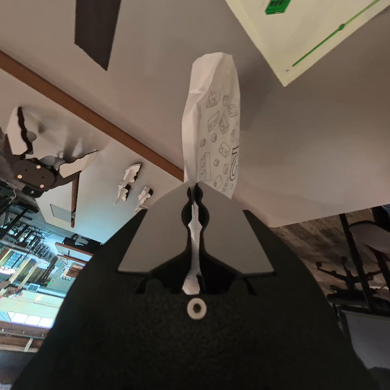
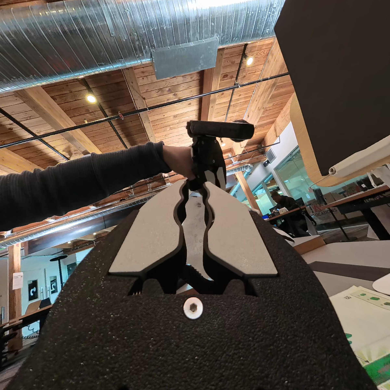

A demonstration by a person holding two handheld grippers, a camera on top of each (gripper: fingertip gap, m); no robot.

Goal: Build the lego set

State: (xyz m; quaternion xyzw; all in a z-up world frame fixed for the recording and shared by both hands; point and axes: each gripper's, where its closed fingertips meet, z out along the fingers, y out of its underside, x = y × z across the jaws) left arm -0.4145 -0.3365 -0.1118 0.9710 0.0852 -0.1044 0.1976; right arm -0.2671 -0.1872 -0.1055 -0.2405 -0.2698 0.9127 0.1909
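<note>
Your left gripper [image 1: 195, 185] is closed tight on a white paper bag [image 1: 213, 126], the paper pinched in the slit between the two grey fingers [image 1: 164, 232] and running back toward the black body. The bag stands out beyond the tips, creased, with line drawings of bricks printed on its side, and it hangs in front of the white table [image 1: 295, 147]. At the upper right of the left wrist view lies the booklet [image 1: 316, 31], pale with green marks, flat on the table and well apart from the bag. Far left in the same view your right gripper [image 1: 50, 156] shows, with torn white paper at its tips; I cannot tell from there how firmly it grips. Between the two, small scraps [image 1: 128, 179] of torn paper lie on the table. In the right wrist view your right gripper [image 2: 195, 190] has its fingers [image 2: 152, 232] nearly together, only a narrow wavy gap left, and a strip of the bag [image 2: 194, 232] runs through that gap, so it has the bag too. Just past its tips your left gripper [image 2: 207, 164] points down at the same bag, held by your hand [image 2: 179, 160] in a dark sleeve [image 2: 84, 179]. The booklet [image 2: 363, 316] lies at the lower right.
</note>
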